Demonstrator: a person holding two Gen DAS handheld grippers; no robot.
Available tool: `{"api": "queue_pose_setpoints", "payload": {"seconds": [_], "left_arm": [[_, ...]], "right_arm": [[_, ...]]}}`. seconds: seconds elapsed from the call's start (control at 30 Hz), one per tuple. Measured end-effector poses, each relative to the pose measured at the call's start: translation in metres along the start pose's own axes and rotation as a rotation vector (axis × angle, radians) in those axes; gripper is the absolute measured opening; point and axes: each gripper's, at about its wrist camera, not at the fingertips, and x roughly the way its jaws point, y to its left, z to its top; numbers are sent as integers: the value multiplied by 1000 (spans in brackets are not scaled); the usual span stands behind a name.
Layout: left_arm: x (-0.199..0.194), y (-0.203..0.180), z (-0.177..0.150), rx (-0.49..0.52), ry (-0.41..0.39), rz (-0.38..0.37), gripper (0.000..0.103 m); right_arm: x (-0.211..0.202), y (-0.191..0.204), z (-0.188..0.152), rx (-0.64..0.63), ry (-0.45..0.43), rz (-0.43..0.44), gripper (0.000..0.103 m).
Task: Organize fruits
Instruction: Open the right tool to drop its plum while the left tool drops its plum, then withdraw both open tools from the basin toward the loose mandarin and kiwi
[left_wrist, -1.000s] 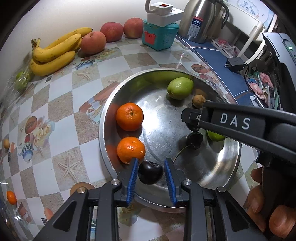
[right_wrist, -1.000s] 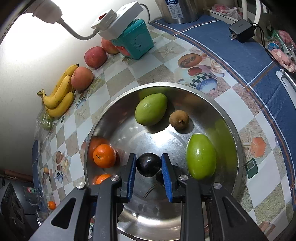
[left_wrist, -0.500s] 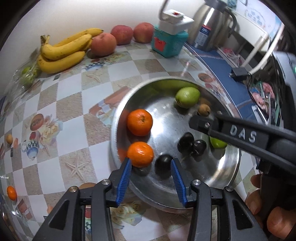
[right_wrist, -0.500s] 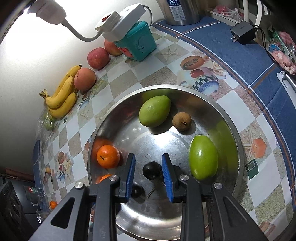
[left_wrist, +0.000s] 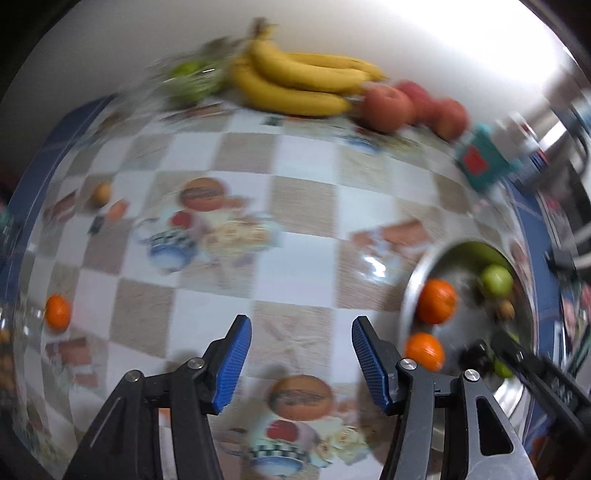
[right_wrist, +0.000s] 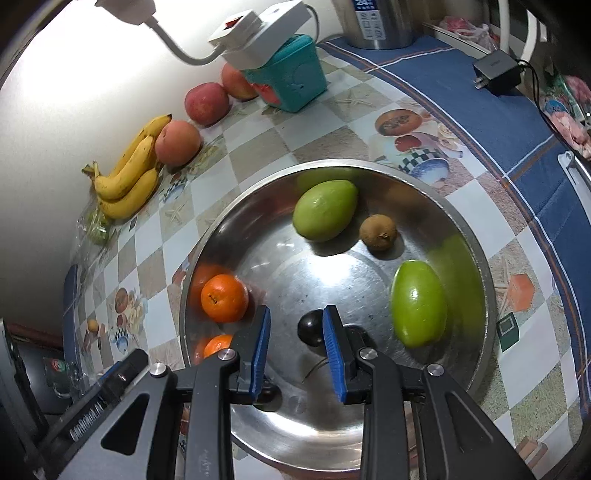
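Round stainless steel bowl (right_wrist: 476, 266), shallow, brushed and reflective, sits on the table. Contents: two smooth green oval fruits, one (right_wrist: 325, 209) toward the far side, one (right_wrist: 419, 302) at the right wall, glossy. Small brown rough-skinned round fruit (right_wrist: 378, 232) just beside the far green one. Two dimpled tangerines at the left wall, one (right_wrist: 224, 297) fully visible, one (right_wrist: 218, 345) partly hidden behind the gripper finger. Dark glossy cherry (right_wrist: 310, 326) on the bowl floor; a second dark round shape lies behind the right finger, a third under the left finger, both mostly hidden.

Right gripper (right_wrist: 296, 349): black arms, blue ribbed pads, jaws nearly closed with a narrow gap. The cherry appears in that gap beyond the tips; pads not seen pressing on it. Nothing grasped.

Left gripper (left_wrist: 301, 360): jaws have just been opening, now stand apart with nothing between them, over bare tablecloth (left_wrist: 207, 325) to the left of the bowl. View motion-blurred.

Tablecloth glossy plastic, beige and white checks with printed food motifs, blue border. Against the white wall: bunch of yellow bananas (right_wrist: 127, 177), three reddish peaches (right_wrist: 177, 142) in a row, teal plastic box (right_wrist: 291, 83) with a white power strip (right_wrist: 258, 35) on top. A loose tangerine (left_wrist: 58, 311) lies on the cloth at far left of the left view.
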Motion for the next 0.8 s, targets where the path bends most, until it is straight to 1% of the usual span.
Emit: {"api": "queue_pose_setpoints", "payload": {"seconds": [0.1,0.17,0.27,0.37,0.43,0.63,0.67,0.7,0.73,0.77,0.8], "left_arm": [[-2,24,5,-85,-8,27,63],[-4,34,6,-123,-16,30,64],[-7,42,8,-153,-24,32,64],[-8,47,10,-165,-30,36,65],[-9,47,10,-168,-31,39,68],[-9,46,10,-160,-26,46,72],[-8,46,10,-158,-24,49,76],[-8,46,9,-157,-21,53,81],[-6,46,9,-158,-16,58,84],[-5,46,9,-160,-13,61,89],[-4,47,8,-164,-8,66,93]], "right_arm": [[0,7,-3,-23,3,-11,30],[-1,12,-5,-39,3,-15,30],[-2,21,-8,-69,0,-16,30],[-4,27,-10,-92,-2,-15,30],[-4,30,-10,-101,-3,-14,30],[-3,31,-11,-105,0,-20,30],[-3,31,-11,-106,1,-22,33],[-2,31,-11,-106,2,-24,39],[-2,31,-11,-106,0,-29,56],[-2,31,-11,-108,-4,-36,67],[-2,32,-12,-116,-11,-43,68]]}}
